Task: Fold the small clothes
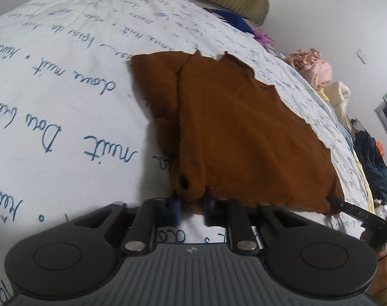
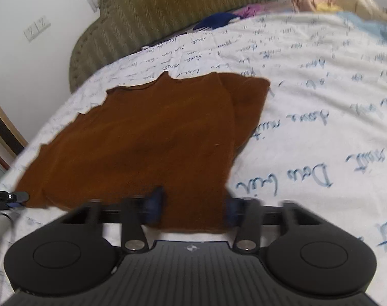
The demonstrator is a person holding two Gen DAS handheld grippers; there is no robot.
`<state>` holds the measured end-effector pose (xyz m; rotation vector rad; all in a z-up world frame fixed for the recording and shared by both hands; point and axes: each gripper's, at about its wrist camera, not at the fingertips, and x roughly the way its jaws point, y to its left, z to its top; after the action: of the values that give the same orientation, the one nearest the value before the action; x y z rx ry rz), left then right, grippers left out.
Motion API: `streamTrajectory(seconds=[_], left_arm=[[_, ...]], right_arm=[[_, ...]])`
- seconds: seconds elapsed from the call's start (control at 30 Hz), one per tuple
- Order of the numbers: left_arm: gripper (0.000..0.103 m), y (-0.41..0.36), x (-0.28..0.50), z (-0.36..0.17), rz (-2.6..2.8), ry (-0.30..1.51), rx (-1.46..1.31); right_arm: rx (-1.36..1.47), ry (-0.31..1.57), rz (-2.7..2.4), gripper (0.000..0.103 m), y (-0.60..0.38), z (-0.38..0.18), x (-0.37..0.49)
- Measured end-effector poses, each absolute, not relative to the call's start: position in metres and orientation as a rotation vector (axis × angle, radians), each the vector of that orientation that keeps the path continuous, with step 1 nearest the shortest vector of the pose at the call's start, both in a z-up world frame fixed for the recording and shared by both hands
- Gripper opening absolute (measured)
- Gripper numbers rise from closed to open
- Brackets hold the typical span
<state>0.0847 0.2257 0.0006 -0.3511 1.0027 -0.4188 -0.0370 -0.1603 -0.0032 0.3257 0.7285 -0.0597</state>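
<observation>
Two claws meet the near hem of a brown garment (image 1: 244,132) that lies spread flat on a bed sheet (image 1: 53,81) printed with blue handwriting. The left claw (image 1: 191,210) has its blue pads nearly together, pinching a bunched corner of the cloth. The right claw (image 2: 193,210) is motion-blurred; its pads stand either side of the hem, so whether they press it I cannot tell. One side of the garment is folded over itself. A green cushion (image 2: 168,12) is cut off at the top edge.
</observation>
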Motion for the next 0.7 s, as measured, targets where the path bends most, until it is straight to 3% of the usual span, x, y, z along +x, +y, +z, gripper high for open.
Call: streamTrajectory(seconds=[0.2, 0.23, 0.37, 0.47, 0.53, 0.57, 0.63, 0.67, 0.7], left_arm=[[0.007, 0.232, 0.066, 0.03, -0.402, 0.906, -0.265], [0.007, 0.232, 0.063, 0.032, -0.401, 0.899, -0.245], [0.008, 0.227, 0.061, 0.019, -0.367, 0.956, -0.139], [0.008, 0.228, 0.052, 0.035, -0.323, 0.899, -0.107], [0.008, 0.227, 0.048, 0.055, -0.301, 0.827, -0.106], [0.009, 0.227, 0.048, 0.067, -0.297, 0.786, -0.12], [0.013, 0.222, 0.052, 0.084, -0.294, 0.729, -0.15], [0.025, 0.216, 0.057, 0.089, -0.311, 0.713, -0.159], [0.049, 0.208, 0.063, 0.091, -0.326, 0.71, -0.166]], right_arm=[[0.15, 0.656, -0.138, 0.013, -0.143, 0.024, -0.049], [0.122, 0.654, -0.151, 0.008, -0.142, 0.027, -0.05], [0.087, 0.737, -0.166, 0.008, -0.147, 0.017, -0.045], [0.111, 0.705, -0.207, 0.012, -0.15, 0.02, -0.051], [0.136, 0.626, -0.242, 0.026, -0.148, 0.032, -0.057], [0.134, 0.584, -0.241, 0.028, -0.144, 0.04, -0.058], [0.126, 0.549, -0.191, 0.042, -0.13, 0.051, -0.052], [0.113, 0.548, -0.152, 0.048, -0.12, 0.053, -0.047], [0.097, 0.552, -0.104, 0.058, -0.108, 0.053, -0.041]])
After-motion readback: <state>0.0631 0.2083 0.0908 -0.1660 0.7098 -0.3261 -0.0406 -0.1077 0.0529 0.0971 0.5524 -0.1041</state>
